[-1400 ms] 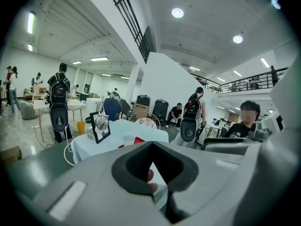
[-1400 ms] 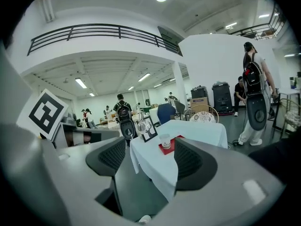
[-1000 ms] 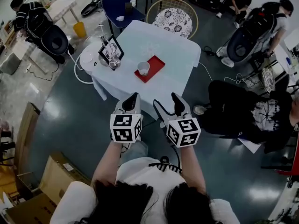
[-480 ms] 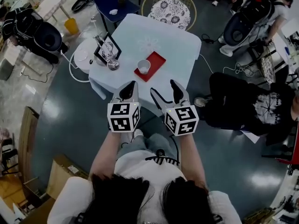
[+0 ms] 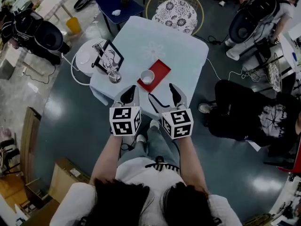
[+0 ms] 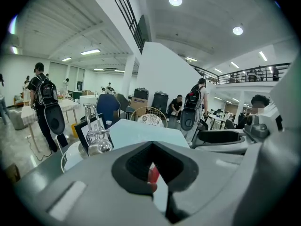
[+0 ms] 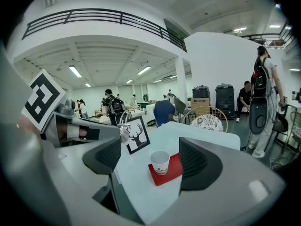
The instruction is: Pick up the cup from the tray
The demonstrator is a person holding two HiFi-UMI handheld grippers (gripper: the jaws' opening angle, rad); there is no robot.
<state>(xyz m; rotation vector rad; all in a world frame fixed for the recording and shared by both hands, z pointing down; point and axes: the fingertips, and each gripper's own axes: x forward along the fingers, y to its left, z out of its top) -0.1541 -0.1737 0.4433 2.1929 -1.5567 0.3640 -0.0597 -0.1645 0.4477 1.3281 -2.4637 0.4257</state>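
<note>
A white paper cup (image 5: 147, 76) stands upright on the near end of a red tray (image 5: 158, 69) on a pale blue table (image 5: 178, 46). Both grippers hang short of the table's near edge, apart from the cup. My left gripper (image 5: 129, 95) is shut and empty; in the left gripper view its jaws (image 6: 153, 147) meet and a strip of the tray (image 6: 153, 175) shows through their gap. My right gripper (image 5: 164, 95) is open; its jaws have just been opening and nothing is between them. In the right gripper view (image 7: 151, 160) the cup (image 7: 160, 162) and tray (image 7: 174, 169) lie ahead.
A framed deer picture (image 5: 109, 56) and a chrome stand (image 5: 114, 76) sit on the table's left part. A round white side table (image 5: 84, 58) stands to its left, with a wicker chair (image 5: 176, 13) and a blue chair (image 5: 113, 1) behind. A seated person (image 5: 244, 107) is at the right.
Both grippers have moved forward, closer to the table's near edge. The right jaws stand a little wider than before. The cup and tray have not moved.
</note>
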